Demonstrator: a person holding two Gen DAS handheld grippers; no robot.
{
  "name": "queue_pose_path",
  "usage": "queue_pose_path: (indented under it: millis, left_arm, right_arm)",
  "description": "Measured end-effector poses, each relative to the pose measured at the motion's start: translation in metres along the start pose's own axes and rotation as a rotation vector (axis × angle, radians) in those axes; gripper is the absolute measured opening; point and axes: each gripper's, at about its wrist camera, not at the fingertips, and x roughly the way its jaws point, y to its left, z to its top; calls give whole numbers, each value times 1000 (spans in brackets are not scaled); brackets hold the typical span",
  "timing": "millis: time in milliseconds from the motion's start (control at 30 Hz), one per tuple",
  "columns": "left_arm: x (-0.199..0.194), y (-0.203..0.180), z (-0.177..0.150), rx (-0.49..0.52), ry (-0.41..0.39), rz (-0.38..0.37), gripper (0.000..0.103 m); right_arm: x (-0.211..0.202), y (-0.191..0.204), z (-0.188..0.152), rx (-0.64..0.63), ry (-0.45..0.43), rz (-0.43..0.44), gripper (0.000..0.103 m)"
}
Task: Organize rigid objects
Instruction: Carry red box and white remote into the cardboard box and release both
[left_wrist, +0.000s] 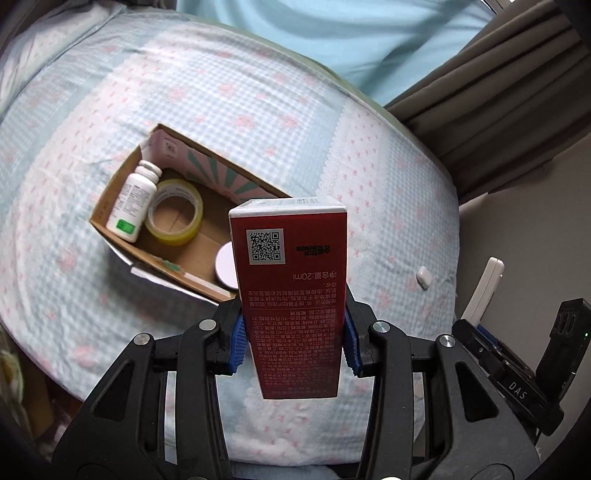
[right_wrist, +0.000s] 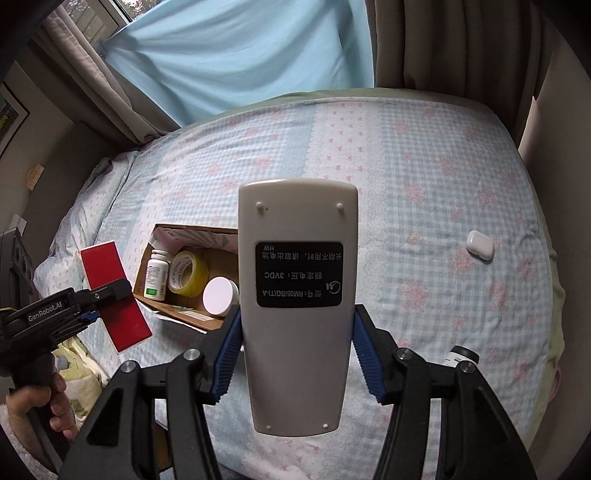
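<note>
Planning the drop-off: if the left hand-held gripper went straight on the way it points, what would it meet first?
Probably the cardboard box, near its right end where the white round lid lies; the held red carton would arrive first. Depth is unclear.

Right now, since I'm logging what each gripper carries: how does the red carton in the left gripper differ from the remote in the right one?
The red carton is a sharp-edged cardboard box printed with a QR code and dense text; the remote is smooth grey plastic with rounded corners and one black label. The carton's sides run straight, while the remote narrows toward its near end. Both are clamped upright between blue pads, left gripper and right gripper, above the bed, outside the cardboard box.
</note>
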Motion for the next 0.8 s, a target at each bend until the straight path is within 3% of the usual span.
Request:
queue_pose_path:
  millis: [233, 467, 633, 800]
  left_arm:
    - [-12, 57, 47, 109, 31, -13, 38]
    - [6, 90, 87, 267, 91, -36, 38]
    - [42, 97, 98, 412, 185, -44, 38]
    - [78, 96, 94, 547, 253, -38, 38]
  right_arm:
    - [20, 72, 5, 52, -21, -10, 53]
    - [61, 125, 19, 96, -15, -48, 53]
    - [100, 141, 27, 170, -24, -46, 53]
    - [142, 130, 19, 374, -16, -12, 53]
